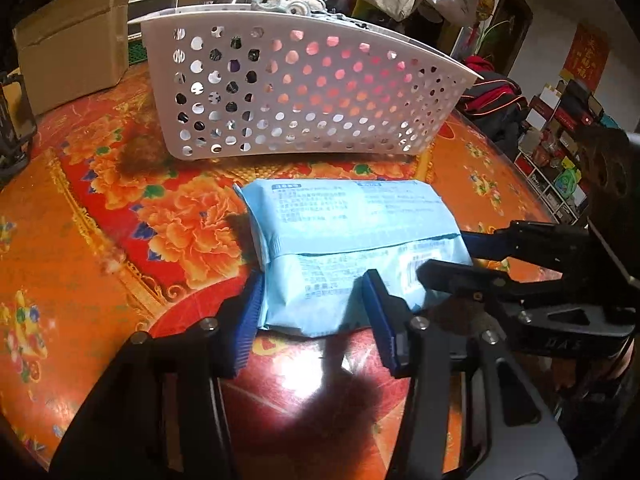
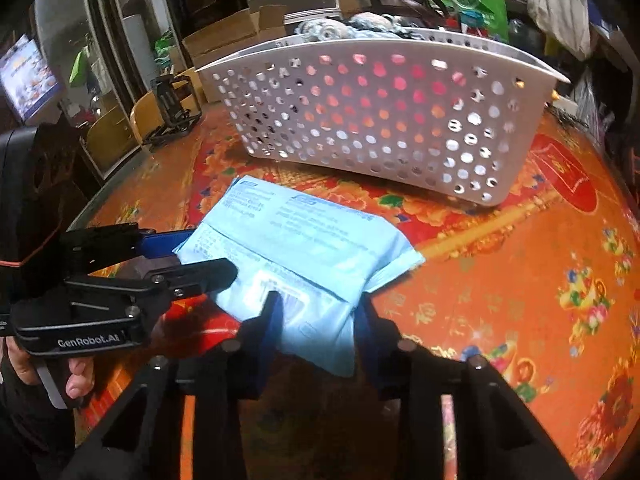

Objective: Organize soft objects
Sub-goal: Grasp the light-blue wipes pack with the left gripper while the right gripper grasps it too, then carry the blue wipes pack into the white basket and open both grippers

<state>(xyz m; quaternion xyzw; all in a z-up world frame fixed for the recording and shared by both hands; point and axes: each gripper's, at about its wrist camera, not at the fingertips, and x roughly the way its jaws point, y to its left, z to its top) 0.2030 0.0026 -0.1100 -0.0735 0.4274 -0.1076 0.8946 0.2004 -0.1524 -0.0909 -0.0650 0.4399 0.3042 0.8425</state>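
Observation:
A light blue soft pack of wipes lies on the flowered table in front of a white perforated basket. My left gripper straddles the pack's near left end, its blue pads pressed against it. My right gripper grips the pack at its near right end. Each gripper shows in the other's view: the right gripper and the left gripper, both closed on the pack's edges. The basket holds soft pink and grey items, with knitted things at its rim.
A cardboard box stands at the back left. A black wire holder sits left of the basket. A red packet lies on the table to the right. Clutter and bags fill the background beyond the table.

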